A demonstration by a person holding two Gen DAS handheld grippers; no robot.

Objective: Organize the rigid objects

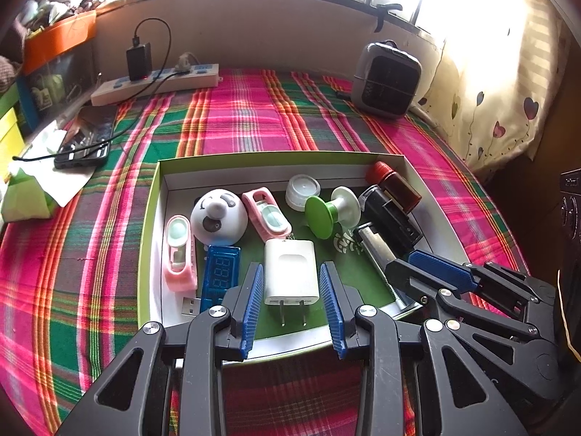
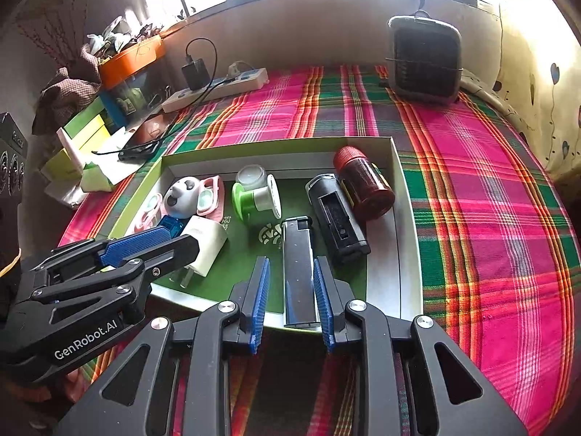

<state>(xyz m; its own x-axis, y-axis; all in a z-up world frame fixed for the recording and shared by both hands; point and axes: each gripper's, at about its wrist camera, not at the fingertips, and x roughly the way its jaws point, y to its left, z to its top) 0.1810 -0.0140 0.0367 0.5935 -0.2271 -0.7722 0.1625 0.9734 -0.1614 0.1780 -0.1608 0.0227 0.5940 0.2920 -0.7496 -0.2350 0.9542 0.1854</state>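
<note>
White charger (image 1: 290, 270) is lying flat in the green tray (image 1: 147, 218), prongs toward the left tongs (image 1: 292, 305), which are straddling it released, likely lining up a grasp. Right tongs (image 2: 290, 299) are bracketing the lighter (image 2: 298, 272), jaws apart; contact unclear.

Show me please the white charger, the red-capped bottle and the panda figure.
white charger (image 1: 289, 270): left wrist view, middle of its top face.
red-capped bottle (image 2: 366, 185): right wrist view, dark body.
panda figure (image 1: 219, 214): left wrist view, white face.

Right hand-held gripper (image 2: 290, 283) straddles a black lighter (image 2: 298, 272), fingers apart, inside the box (image 2: 406, 254).
</note>
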